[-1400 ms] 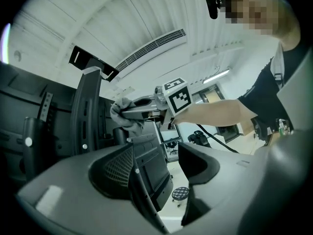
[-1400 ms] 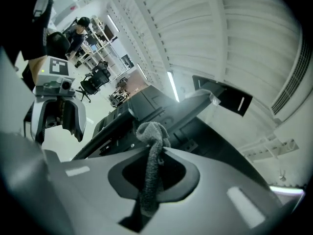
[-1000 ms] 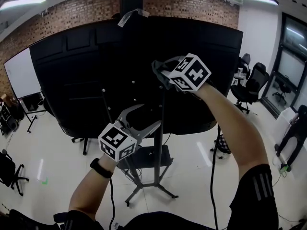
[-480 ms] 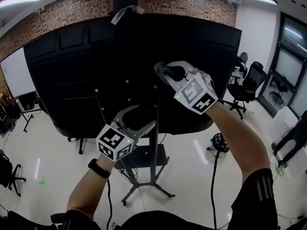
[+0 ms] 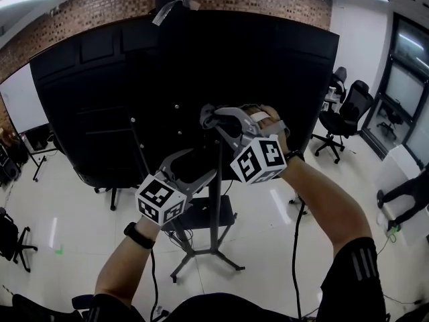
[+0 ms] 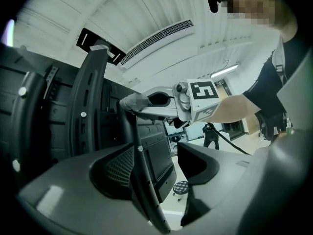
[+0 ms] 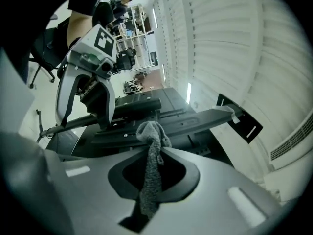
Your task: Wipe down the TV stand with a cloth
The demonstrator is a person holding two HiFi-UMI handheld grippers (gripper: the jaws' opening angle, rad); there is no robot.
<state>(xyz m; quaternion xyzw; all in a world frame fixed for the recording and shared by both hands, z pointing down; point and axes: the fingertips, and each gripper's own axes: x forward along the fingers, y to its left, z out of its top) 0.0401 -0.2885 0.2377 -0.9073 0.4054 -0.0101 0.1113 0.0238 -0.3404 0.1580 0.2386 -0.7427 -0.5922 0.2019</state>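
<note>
The black TV [image 5: 100, 99] shows its back, mounted on the TV stand's upright pole [image 5: 216, 206] above a small shelf [image 5: 201, 219] and splayed feet. My right gripper [image 5: 213, 123] is shut on a grey cloth [image 5: 208, 117], which is held against the pole at the TV's lower middle. In the right gripper view the cloth [image 7: 149, 170] hangs bunched between the closed jaws of my right gripper [image 7: 152, 148]. My left gripper [image 5: 202, 164] stands open lower down. In the left gripper view the pole [image 6: 142, 180] runs between the spread jaws of my left gripper [image 6: 156, 168].
Office chairs [image 5: 343, 116] stand at the right and another [image 5: 10, 240] at the left edge. A whiteboard [image 5: 23, 99] stands at the left. A person [image 5: 402, 193] is at the far right. A black cable [image 5: 295, 247] hangs to the glossy floor beside the stand.
My right gripper has moved down and left along the back of the TV with the cloth, toward the pole. The left gripper has hardly moved.
</note>
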